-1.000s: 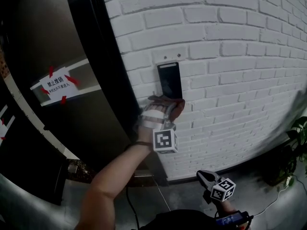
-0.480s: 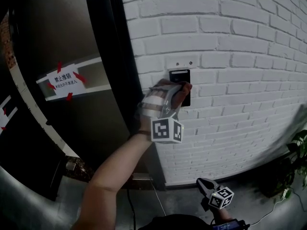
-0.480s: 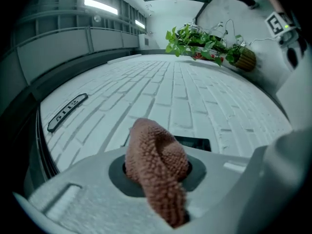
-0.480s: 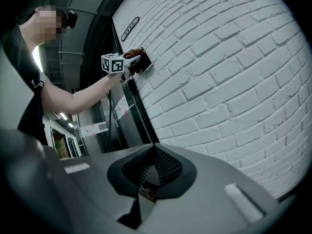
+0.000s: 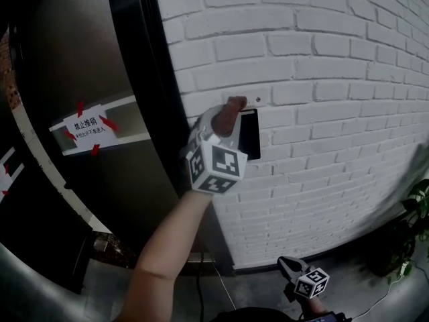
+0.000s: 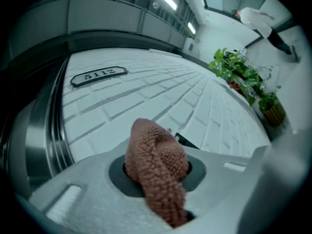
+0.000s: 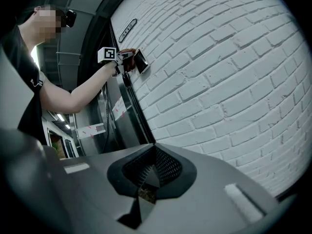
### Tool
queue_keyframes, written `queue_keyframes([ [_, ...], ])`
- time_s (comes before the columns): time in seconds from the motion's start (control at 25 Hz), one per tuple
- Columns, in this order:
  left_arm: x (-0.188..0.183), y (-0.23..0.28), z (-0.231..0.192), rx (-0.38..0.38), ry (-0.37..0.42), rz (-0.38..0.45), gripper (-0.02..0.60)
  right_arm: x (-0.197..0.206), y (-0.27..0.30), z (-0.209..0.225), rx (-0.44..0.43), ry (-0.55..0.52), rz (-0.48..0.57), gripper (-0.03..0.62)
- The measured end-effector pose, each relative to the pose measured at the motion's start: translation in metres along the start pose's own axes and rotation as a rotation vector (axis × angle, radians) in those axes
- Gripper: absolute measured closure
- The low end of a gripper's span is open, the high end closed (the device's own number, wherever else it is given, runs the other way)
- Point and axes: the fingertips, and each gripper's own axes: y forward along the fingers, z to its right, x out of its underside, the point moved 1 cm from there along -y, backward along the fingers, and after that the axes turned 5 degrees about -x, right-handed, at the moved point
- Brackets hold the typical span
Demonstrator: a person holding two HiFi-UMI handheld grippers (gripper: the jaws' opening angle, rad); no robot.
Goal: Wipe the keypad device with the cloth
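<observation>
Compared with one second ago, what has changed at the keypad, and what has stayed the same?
The left gripper carried the cloth upward over the keypad: from its bottom edge, across its face, to its top left corner now. Nothing was taken hold of or let go. Unchanged: the left gripper is shut on the cloth, and the right gripper hangs low, shut and empty.

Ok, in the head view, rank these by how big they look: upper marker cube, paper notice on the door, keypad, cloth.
1. Upper marker cube, though it's nearest the camera.
2. Paper notice.
3. Keypad and cloth look about alike; the keypad is partly hidden, so I won't split them.
</observation>
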Motion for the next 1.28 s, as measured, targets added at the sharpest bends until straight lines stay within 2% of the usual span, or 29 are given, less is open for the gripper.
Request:
queue_keyframes([
  [0.08,0.012,-0.010,-0.003,-0.047,-0.097,0.015,0.526,0.000,-0.001,0.001,-0.001,0.007,0.002,0.592],
  [0.2,0.040,-0.020,0.005,-0.095,-0.196,-0.002,0.526,0.003,0.000,0.000,-0.010,0.016,-0.001,0.592],
  [0.36,0.083,-0.026,0.042,-0.057,-0.358,-0.070,0.526,0.004,0.003,-0.003,-0.020,0.025,-0.019,0.592],
  [0.44,0.098,-0.031,0.058,-0.039,-0.463,-0.106,0.526,0.005,0.003,-0.004,-0.028,0.031,-0.023,0.592],
  [0.52,0.114,-0.038,0.075,-0.016,-0.618,-0.144,0.526,0.007,0.003,-0.001,-0.030,0.033,-0.023,0.592],
  [0.64,0.136,-0.045,0.109,0.039,-0.944,-0.184,0.526,0.008,0.002,0.002,-0.038,0.040,-0.021,0.592],
  [0.68,0.137,-0.046,0.124,0.066,-1.011,-0.193,0.526,0.009,0.002,0.003,-0.040,0.038,-0.022,0.592],
  [0.72,0.135,-0.045,0.140,0.099,-1.036,-0.199,0.526,0.009,0.002,0.004,-0.041,0.034,-0.021,0.592],
  [0.8,0.119,-0.037,0.162,0.156,-1.029,-0.184,0.526,0.009,0.003,0.003,-0.046,0.029,-0.019,0.592],
  [0.92,0.088,-0.024,0.158,0.164,-0.987,-0.119,0.526,0.008,0.000,0.001,-0.061,0.030,-0.018,0.592],
  [1.0,0.068,-0.022,0.146,0.133,-0.921,-0.075,0.526,0.010,-0.006,0.002,-0.063,0.034,-0.020,0.592],
  [1.12,0.058,-0.027,0.106,-0.003,-0.868,-0.021,0.526,0.016,-0.017,0.006,-0.060,0.036,-0.036,0.592],
  [1.2,0.062,-0.026,0.083,-0.060,-0.874,-0.019,0.526,0.021,-0.022,0.010,-0.063,0.033,-0.050,0.592],
  [1.28,0.066,-0.027,0.076,-0.069,-0.844,-0.049,0.526,0.026,-0.026,0.011,-0.075,0.037,-0.060,0.592],
])
